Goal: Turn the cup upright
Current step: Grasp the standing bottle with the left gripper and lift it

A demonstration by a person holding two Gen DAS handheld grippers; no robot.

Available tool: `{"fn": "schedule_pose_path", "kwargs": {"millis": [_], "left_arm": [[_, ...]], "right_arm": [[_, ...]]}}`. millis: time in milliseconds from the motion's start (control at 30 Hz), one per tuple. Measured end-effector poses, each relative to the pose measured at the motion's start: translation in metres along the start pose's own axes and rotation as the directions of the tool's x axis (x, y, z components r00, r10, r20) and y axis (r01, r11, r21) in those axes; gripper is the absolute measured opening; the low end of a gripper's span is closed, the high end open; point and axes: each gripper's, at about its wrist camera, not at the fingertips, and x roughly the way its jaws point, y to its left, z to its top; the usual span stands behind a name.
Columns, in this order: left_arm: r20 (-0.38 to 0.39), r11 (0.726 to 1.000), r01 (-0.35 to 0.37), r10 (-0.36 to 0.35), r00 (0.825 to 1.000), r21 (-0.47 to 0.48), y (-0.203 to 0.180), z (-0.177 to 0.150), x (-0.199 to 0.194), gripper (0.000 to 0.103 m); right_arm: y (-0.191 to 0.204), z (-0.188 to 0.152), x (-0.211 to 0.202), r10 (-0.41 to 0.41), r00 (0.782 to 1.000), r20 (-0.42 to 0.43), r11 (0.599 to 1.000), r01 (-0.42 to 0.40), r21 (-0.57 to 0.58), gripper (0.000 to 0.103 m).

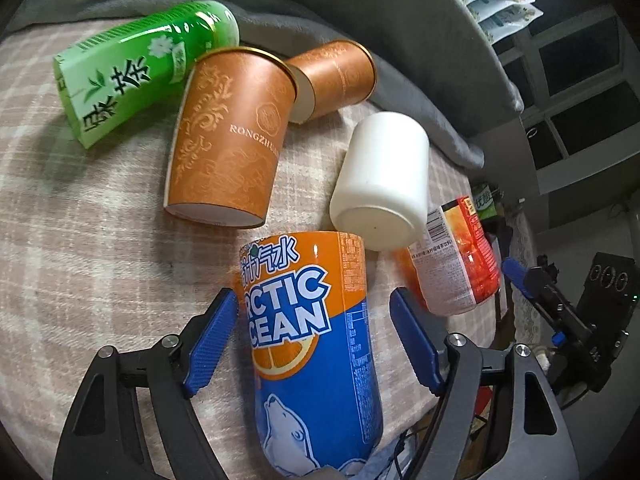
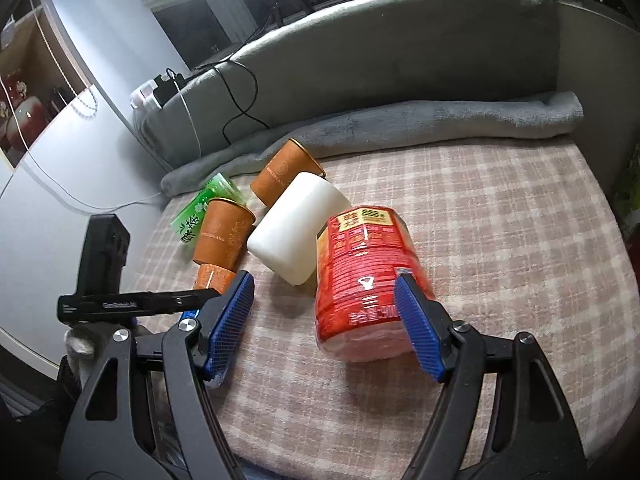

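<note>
Several cups lie tipped over on a plaid cloth. In the left wrist view my left gripper (image 1: 312, 340) is open around the orange-and-blue Arctic Ocean cup (image 1: 312, 336); its left pad (image 1: 212, 340) is close to the cup wall and the right pad stands apart. Beyond lie a white cup (image 1: 380, 180), two orange paper cups (image 1: 232, 136) (image 1: 336, 78), a green tea cup (image 1: 132, 68) and a red cup (image 1: 456, 260). In the right wrist view my right gripper (image 2: 324, 320) is open, its right pad (image 2: 420, 328) against the red cup (image 2: 368, 280).
A rolled grey blanket (image 2: 400, 128) runs along the far edge of the cloth, with a grey padded backrest (image 2: 400, 52) behind. Cables and a power strip (image 2: 156, 92) sit at the back left. The cloth's right half (image 2: 520, 240) is bare.
</note>
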Motion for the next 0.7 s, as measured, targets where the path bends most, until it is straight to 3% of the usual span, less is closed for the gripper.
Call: {"fn": "schedule_pose_path", "kwargs": {"millis": [133,700], "left_arm": [[-0.014,1.0,-0.012,0.012,1.0,0.007,-0.002,0.0,0.005,0.062],[0.052,0.998,-0.027,0.024,0.998,0.063,-0.017,-0.003,-0.006,0.061]], "right_arm": [[-0.001,-0.002,-0.006,0.0,1.0,0.013,1.0,0.0,0.005,0.075],[-0.015,-0.01,-0.023,-0.032,0.999,0.043,0.998,0.03,0.046,0.075]]}}
